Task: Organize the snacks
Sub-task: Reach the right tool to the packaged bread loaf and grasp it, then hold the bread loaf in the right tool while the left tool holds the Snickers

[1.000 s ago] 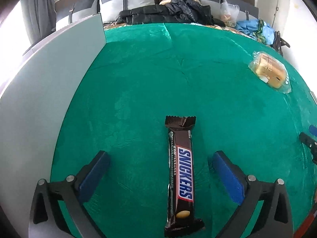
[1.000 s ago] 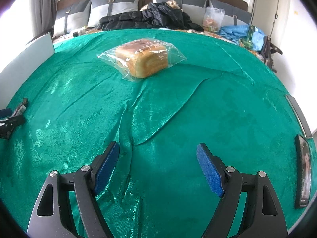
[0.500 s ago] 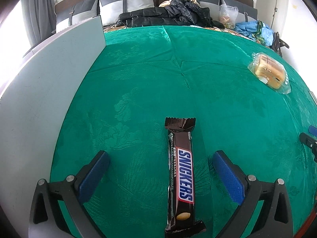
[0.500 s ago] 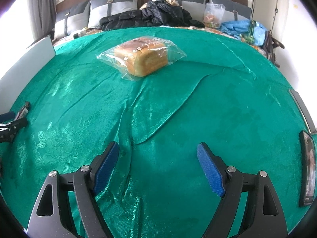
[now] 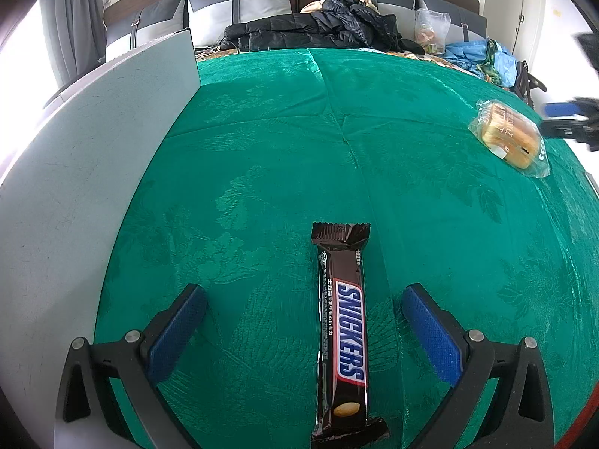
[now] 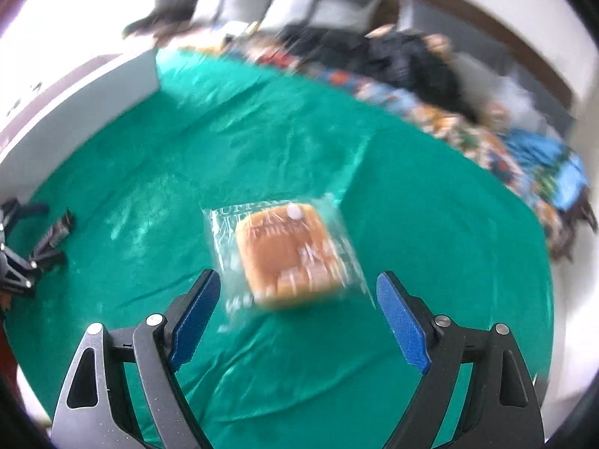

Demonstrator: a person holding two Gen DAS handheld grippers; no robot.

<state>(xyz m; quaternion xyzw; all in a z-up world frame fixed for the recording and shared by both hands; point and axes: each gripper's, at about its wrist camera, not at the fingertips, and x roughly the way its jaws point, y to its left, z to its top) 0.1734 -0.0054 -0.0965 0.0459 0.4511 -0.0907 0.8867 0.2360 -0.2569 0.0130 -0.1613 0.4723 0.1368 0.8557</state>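
A brown Snickers bar (image 5: 342, 336) lies lengthwise on the green cloth between the fingers of my left gripper (image 5: 303, 299), which is open around it without touching. A bagged bread loaf (image 6: 290, 254) lies just ahead of my right gripper (image 6: 299, 292), which is open and empty above it; this view is blurred. The loaf also shows in the left wrist view (image 5: 509, 138) at the far right, with the right gripper (image 5: 569, 119) beside it. The Snickers bar (image 6: 54, 237) and the left gripper (image 6: 15, 262) show at the left edge of the right wrist view.
A grey-white board (image 5: 86, 157) stands along the left edge of the green cloth (image 5: 299, 142). Black jackets (image 5: 322, 33), grey cushions and bags lie at the far end. Blue clothing (image 5: 486, 56) lies at the back right.
My right gripper has moved fast forward and up to the bread loaf, which now lies just before its open fingers. My left gripper stays open around the Snickers bar, shifted slightly.
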